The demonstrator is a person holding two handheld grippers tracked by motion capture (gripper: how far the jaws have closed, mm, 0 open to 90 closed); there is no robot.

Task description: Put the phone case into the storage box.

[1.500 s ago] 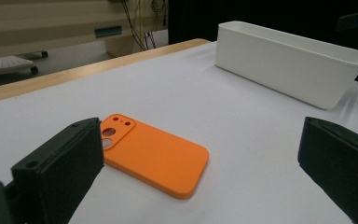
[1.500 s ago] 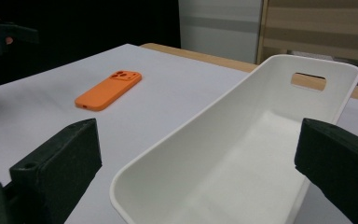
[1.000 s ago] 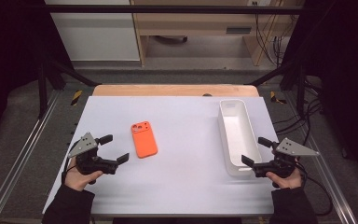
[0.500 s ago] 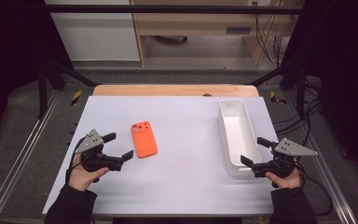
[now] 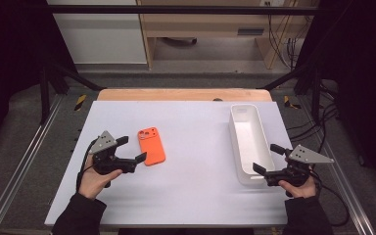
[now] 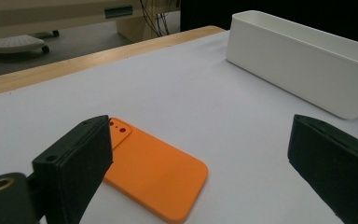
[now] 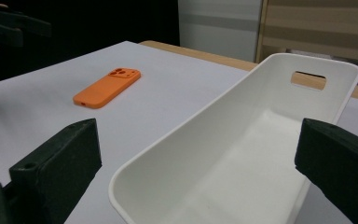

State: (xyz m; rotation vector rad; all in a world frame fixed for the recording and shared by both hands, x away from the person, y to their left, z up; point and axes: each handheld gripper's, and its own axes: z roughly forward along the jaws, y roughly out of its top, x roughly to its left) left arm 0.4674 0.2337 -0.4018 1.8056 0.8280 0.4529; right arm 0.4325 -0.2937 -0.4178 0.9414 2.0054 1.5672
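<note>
White tabletop (image 5: pixel 196 196) w/ wooden strip along far edge. Orange phone case (image 5: pixel 151 146) lies flat, camera cutout toward far edge, in left half of tabletop, well apart from white tray (image 5: pixel 248 142), which runs lengthwise near right edge, nothing visible inside. Left gripper (image 5: pixel 133 150) low over tabletop just beside the case's left edge, jaws spread wide, nothing between them. Right gripper (image 5: pixel 269 158) at tray's near end, near right corner, jaws wide apart, straddling the tray's near end, holding nothing.
</note>
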